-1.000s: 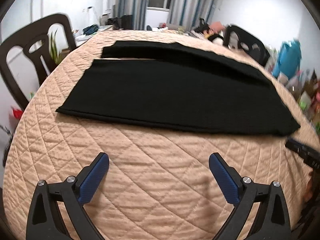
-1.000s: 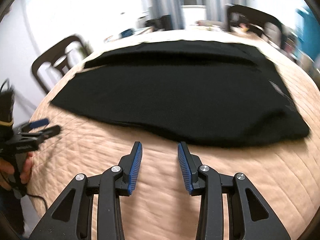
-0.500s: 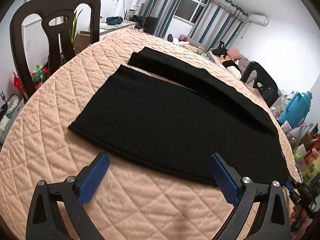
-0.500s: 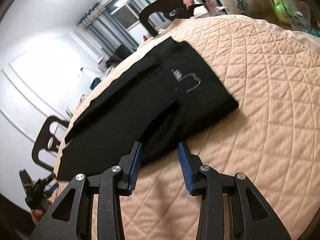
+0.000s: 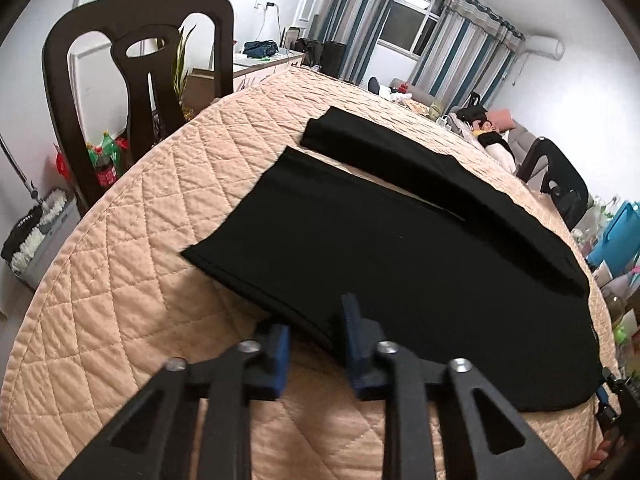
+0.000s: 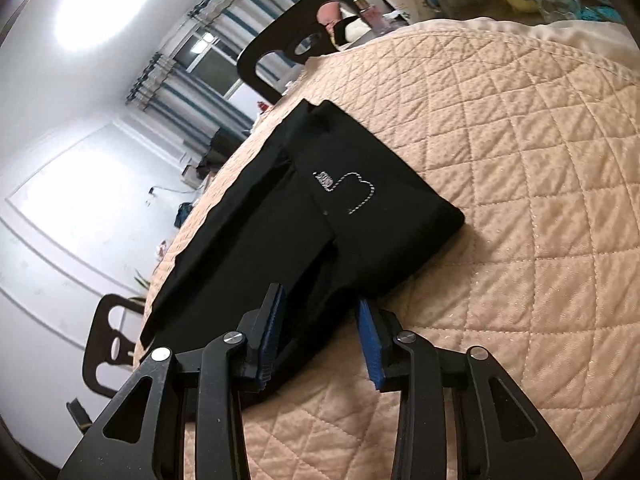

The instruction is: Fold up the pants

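My left gripper [image 5: 314,344] and right gripper [image 6: 320,336] have black triangular cut-out frames, silver round screws, and ridged blue pads [image 6: 366,344] on each finger.

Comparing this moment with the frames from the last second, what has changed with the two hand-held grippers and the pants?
Both hand-held grippers moved in to the near edge of the black pants. The left hand-held gripper, wide open before, has just been closing, and the hem of the near leg now lies between its jaws. The right hand-held gripper rolled over and has just been closing a little around the near edge by the waist. The pants lie flat on the quilted table cover as before.
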Available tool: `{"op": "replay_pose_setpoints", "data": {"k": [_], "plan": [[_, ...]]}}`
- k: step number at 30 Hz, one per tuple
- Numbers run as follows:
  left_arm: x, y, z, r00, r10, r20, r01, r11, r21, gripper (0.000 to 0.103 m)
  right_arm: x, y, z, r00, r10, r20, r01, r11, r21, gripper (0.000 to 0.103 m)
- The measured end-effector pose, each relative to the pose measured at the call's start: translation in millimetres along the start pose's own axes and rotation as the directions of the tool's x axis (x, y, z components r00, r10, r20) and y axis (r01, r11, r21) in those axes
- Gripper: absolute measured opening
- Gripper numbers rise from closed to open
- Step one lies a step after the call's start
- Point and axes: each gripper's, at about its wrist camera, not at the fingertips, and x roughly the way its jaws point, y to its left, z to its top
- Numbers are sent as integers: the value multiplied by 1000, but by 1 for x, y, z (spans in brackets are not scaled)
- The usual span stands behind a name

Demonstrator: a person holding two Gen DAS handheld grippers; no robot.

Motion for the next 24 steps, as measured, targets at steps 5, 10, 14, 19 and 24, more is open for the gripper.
{"op": "replay_pose_setpoints", "data": {"k": [5,10,14,19,24], "plan": [[1,7,1,999,-34,-6,34,999,-25,5,9,1,5,998,-61,-9,61,998,0,11],[-12,10,0,997,-77,5,77,996,-34,5,-6,0,3,1000,-18,16,18,1000,-11,3],[-40,12,-9,992,-119,32,120,993,-22,4,-37,1,-3,999,31,43,-29,999,-33,3],[-81,21,-39,985,-166,53,166,986,13,4,-77,-4,-21,997,59,59,-56,997,-49,3],[-105,36,-64,982,-185,46,184,983,23,5,-114,-15,-50,998,38,52,-35,998,-52,3]]}}
